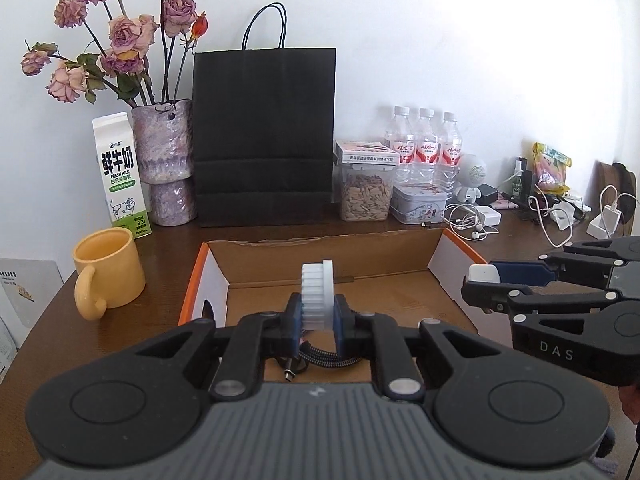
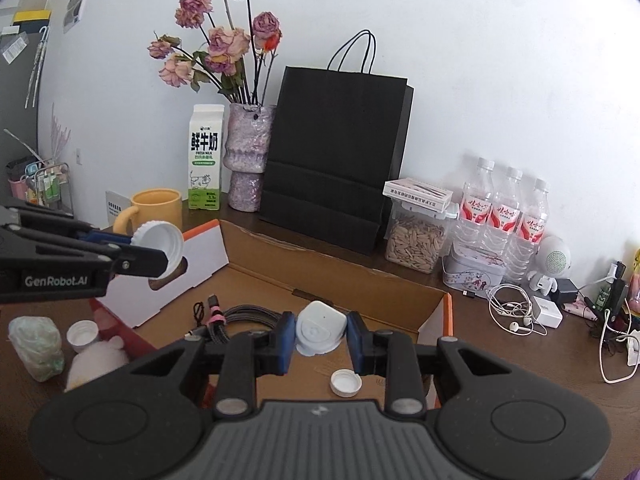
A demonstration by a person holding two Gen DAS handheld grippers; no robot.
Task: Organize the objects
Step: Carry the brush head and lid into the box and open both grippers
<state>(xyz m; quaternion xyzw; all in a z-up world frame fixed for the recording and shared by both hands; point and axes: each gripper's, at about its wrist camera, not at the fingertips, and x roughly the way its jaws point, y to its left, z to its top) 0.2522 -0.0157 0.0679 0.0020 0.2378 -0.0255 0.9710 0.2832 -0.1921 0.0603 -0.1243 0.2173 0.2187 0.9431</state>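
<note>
Your left gripper [image 1: 319, 322] pinches a white ribbed cap [image 1: 318, 295] on edge, jaws nearly shut on it, above the open cardboard box [image 1: 456, 272] at the desk's front edge, likely for dropping in. Your right gripper [image 2: 320, 334] clamps a white rounded gadget [image 2: 320, 330] over the same box, where a braided cable [image 2: 240, 320] and a loose cap [image 2: 345, 382] lie. The yellow mug [image 1: 108, 276] by the left wall and earphones [image 2: 516, 312] off its right corner crowd the sides
</note>
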